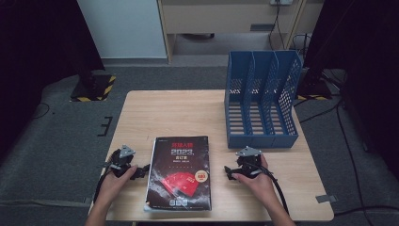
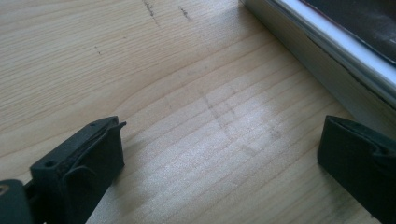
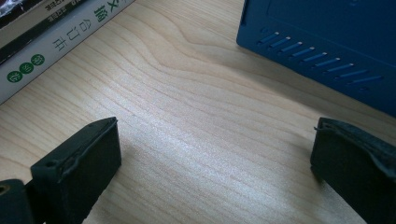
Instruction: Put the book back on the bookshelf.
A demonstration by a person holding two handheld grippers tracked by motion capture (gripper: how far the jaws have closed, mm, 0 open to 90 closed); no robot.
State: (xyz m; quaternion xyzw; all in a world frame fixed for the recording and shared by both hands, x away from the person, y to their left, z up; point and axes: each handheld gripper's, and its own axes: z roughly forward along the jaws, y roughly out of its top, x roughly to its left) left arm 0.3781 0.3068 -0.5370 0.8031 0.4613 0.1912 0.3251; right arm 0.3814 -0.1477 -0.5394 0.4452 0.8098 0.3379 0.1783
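Observation:
A thick book with a black and red cover [image 1: 179, 172] lies flat at the front middle of the wooden table [image 1: 174, 113]. My left gripper [image 1: 141, 170] rests on the table just left of the book, open, with bare wood between its jaws; the book's page edge [image 2: 322, 60] runs along the upper right of the left gripper view. My right gripper [image 1: 229, 172] rests to the right of the book, open and holding nothing. Its view has the book's white spine [image 3: 51, 46] at upper left and the blue file rack's base [image 3: 327, 42] at upper right.
A blue three-slot file rack [image 1: 261, 101] stands at the back right of the table, its slots facing up and toward me. Bare tabletop stretches behind the book and left of the rack. Grey carpet, cables and stand bases surround the table.

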